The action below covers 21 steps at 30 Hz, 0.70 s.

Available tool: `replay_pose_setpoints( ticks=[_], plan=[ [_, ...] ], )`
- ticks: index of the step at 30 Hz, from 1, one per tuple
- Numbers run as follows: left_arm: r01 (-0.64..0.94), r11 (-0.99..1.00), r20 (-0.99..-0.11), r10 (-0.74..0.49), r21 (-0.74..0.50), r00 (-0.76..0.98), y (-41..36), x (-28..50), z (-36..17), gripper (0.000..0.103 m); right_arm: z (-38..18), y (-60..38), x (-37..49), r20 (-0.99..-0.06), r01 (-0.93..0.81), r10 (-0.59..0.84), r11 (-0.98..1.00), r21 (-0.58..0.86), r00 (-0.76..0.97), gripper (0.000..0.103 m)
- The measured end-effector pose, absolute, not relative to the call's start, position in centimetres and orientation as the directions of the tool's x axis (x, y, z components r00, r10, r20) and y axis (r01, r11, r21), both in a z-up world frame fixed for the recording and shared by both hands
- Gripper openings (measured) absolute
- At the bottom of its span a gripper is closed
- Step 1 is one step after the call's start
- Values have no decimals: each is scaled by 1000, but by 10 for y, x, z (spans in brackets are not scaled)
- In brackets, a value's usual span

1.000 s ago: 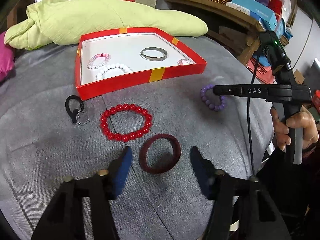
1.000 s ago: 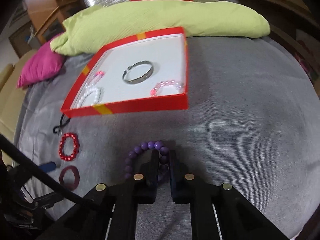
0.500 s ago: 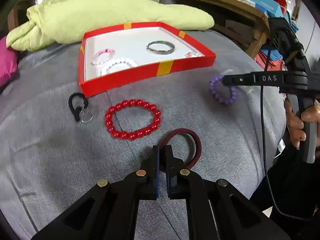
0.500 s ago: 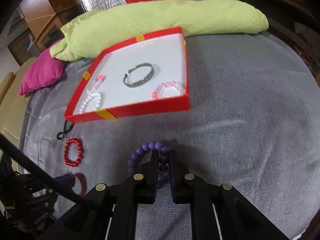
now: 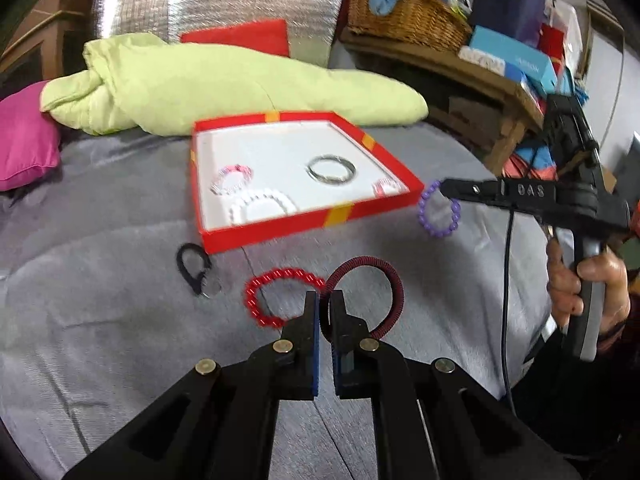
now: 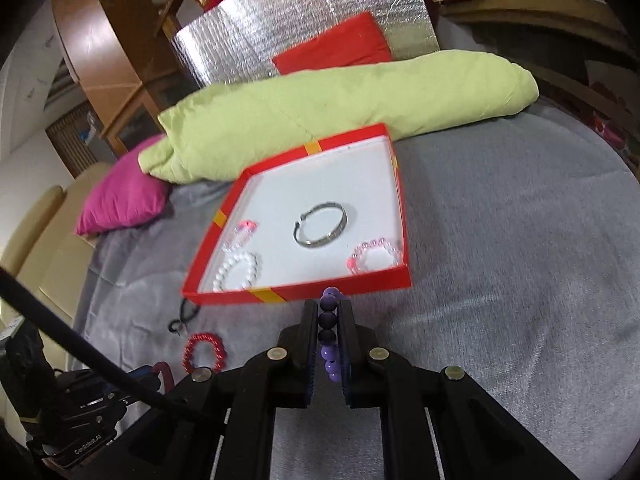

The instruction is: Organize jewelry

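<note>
Left wrist view: the left gripper (image 5: pixel 325 308) has its fingers clamped on the near rim of the dark red bangle (image 5: pixel 384 280), whose loop stands up beyond the fingertips, just past the red bead bracelet (image 5: pixel 280 296) lying on the grey bed cover (image 5: pixel 100 320). The hold is on a thin edge only, so I judge the bangle could pivot or slip out on the way to the red box (image 5: pixel 312 224), or land on the 4 pieces already inside. The right gripper (image 5: pixel 442 188) shows here too, with the purple bead bracelet (image 5: pixel 438 216) dangling from its tip beside the box's near corner.

Right wrist view: the right gripper (image 6: pixel 329 322) has its fingers closed on the purple bead bracelet (image 6: pixel 328 332), beads stacked in the slot between them, the box wall just ahead. Round beads on elastic may roll free, or the hanging loop could snag the box rim.
</note>
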State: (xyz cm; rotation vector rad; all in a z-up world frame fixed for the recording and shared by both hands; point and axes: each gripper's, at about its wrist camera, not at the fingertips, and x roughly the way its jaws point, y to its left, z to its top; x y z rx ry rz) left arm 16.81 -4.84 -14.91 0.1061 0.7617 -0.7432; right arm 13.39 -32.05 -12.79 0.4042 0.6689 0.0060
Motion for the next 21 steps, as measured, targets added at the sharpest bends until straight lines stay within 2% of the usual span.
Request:
replay_pose_setpoints(
  ticks=[11,21],
  plan=[
    [600,781,-580,-574,-173,578,-47,175,-130,5,-113,-323,135,-522,94,185,882,463,833,11],
    [601,783,-565,-572,-161,594,-54,173,-123,5,-106,-320,136,-485,77,210,859,507,849,11]
  ],
)
